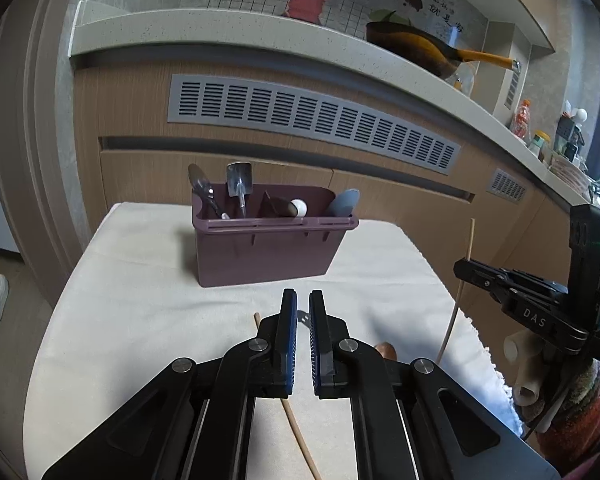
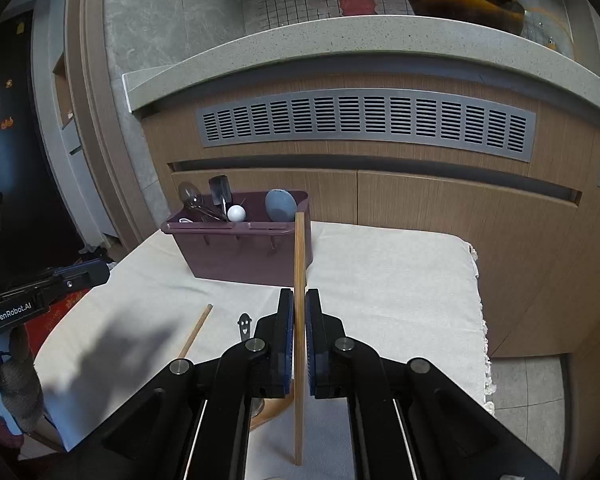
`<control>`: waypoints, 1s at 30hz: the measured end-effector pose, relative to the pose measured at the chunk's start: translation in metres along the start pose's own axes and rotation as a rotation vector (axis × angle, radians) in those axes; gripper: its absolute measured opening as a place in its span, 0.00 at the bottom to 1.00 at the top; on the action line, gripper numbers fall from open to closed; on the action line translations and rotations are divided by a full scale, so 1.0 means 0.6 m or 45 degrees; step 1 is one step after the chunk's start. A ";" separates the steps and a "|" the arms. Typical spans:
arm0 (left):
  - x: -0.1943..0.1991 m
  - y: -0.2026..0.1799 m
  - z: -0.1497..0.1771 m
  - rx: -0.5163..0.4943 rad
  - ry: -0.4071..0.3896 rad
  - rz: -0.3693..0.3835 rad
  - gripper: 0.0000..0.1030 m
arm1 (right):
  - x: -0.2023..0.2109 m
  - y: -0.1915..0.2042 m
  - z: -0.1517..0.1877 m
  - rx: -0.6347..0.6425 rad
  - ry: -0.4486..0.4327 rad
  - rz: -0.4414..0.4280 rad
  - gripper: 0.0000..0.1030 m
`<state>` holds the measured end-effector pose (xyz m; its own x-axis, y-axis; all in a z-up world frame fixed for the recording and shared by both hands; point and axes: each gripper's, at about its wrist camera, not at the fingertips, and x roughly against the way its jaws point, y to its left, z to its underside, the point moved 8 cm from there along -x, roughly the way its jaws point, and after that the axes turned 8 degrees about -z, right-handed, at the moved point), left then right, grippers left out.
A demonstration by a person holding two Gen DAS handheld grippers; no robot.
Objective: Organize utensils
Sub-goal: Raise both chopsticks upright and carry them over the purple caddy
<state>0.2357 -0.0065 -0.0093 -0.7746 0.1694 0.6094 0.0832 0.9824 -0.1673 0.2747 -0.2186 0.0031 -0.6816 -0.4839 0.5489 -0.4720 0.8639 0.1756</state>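
Between the pads of your right gripper stands a chopstick, pinched upright with its tip level with the caddy rim and its lower end hanging below the jaws over the cloth; from the left wrist view the same chopstick shows as a thin pale rod clamped in the right gripper off the table's right edge. Your left gripper hovers above the cloth with its jaws nearly closed, a narrow gap between the blue pads and nothing in them. Under it lies a second chopstick, flat on the cloth and running diagonally beneath the left finger. Just beyond the fingertips a small dark utensil end with a smiley face lies on the cloth, and a brown wooden piece peeks out beside the right finger; you cannot tell what it belongs to. Farther back sits the purple caddy near the table's far edge, holding a metal spoon, a clear spatula, a white-knobbed handle and a blue-grey spoon. Behind it runs the cabinet with a grey vent, and a pan rests on the counter above.
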 end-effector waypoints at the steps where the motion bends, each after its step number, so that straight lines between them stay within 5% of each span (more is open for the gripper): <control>1: -0.013 0.002 0.007 -0.002 0.060 0.008 0.06 | -0.001 0.001 0.001 0.004 0.003 0.001 0.05; 6: -0.106 0.023 0.070 0.081 0.381 -0.009 0.08 | 0.009 -0.007 0.002 0.002 -0.013 0.010 0.05; 9: -0.149 0.020 0.098 0.055 0.471 -0.054 0.08 | 0.019 -0.011 -0.001 0.004 -0.039 0.017 0.05; 18: -0.236 0.010 0.108 -0.102 0.543 -0.292 0.12 | 0.018 -0.020 0.004 0.005 -0.072 0.004 0.05; 22: -0.249 0.002 0.103 -0.117 0.582 -0.310 0.13 | 0.016 -0.023 0.006 0.010 -0.083 0.015 0.05; 26: -0.253 0.013 0.098 0.005 0.652 -0.301 0.13 | 0.016 -0.016 0.005 0.028 -0.087 0.020 0.05; 30: -0.253 0.008 0.096 -0.049 0.667 -0.299 0.12 | 0.015 -0.013 0.004 0.048 -0.090 0.034 0.05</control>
<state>0.3174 -0.0319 -0.1473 -0.3620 -0.0470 0.9310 -0.0235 0.9989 0.0413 0.2707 -0.2298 0.0048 -0.7313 -0.4703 0.4939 -0.4729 0.8715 0.1297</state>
